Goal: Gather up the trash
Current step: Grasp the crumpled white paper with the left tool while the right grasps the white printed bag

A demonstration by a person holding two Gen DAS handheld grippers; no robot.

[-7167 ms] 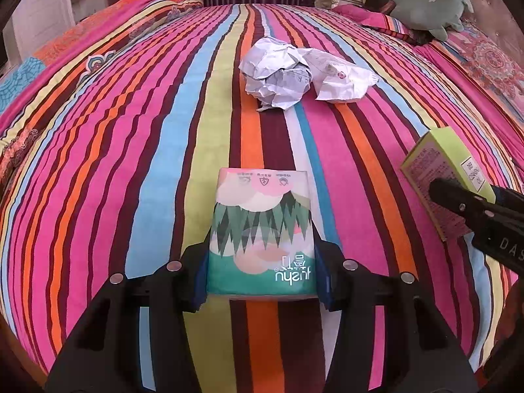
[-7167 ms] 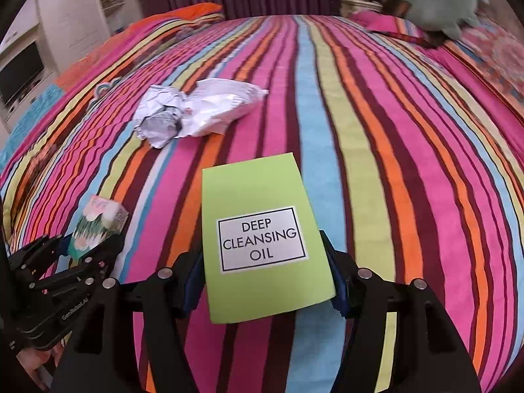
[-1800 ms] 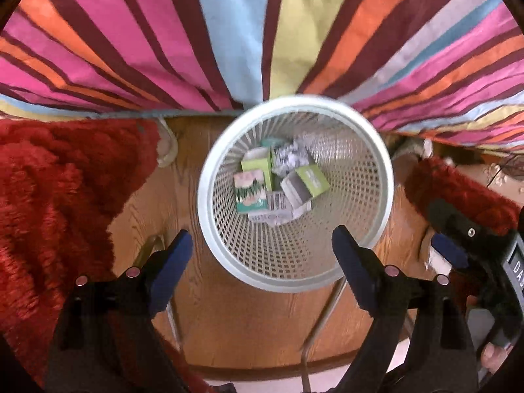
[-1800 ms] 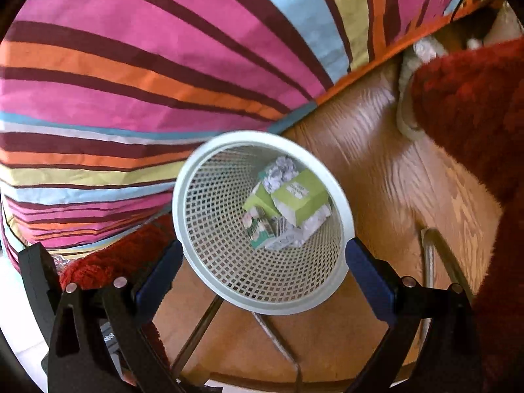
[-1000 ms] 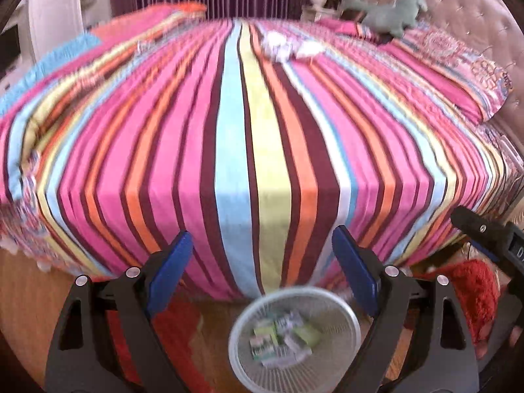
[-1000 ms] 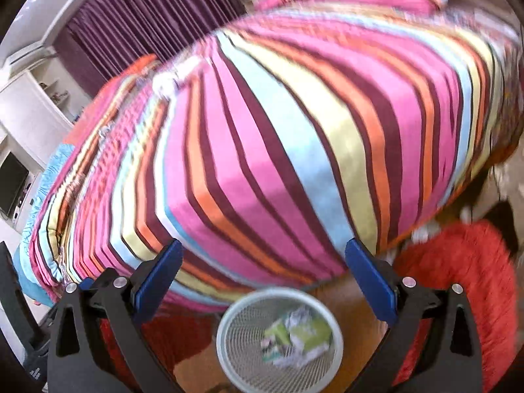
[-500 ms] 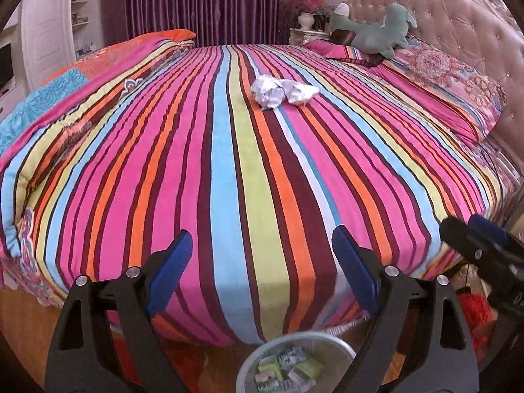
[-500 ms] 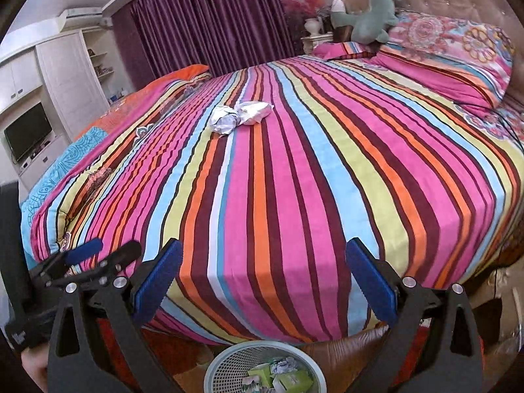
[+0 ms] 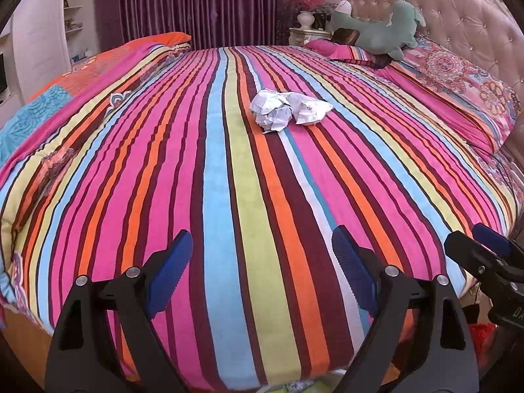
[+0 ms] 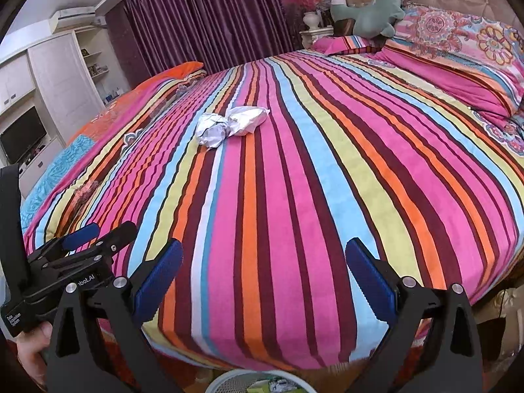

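Both wrist views, now raised from the wastebasket to the striped bed. A few seconds ago the left gripper clamped a tissue pack and the right gripper a green carton; both items have since gone into the basket, whose white mesh rim shows at the bottom edge of the right view with boxes and paper inside, below the foot of the bed. Both grippers now stand released, fingers spread wide with nothing between the blue pads. This suggests that two pieces are collected and that a return pass toward the bed is under way. What remains in view is the pair of white scraps near the middle of the bed: a crumpled paper ball and, touching it on the headboard side, a flattened white wrapper. Both lie well beyond the fingertips of either gripper, far up the bed along its central stripes and short of the pillow and the green plush toy. A likely split is one scrap per gripper; light paper on soft bedding may slip or flatten under the closing pads.
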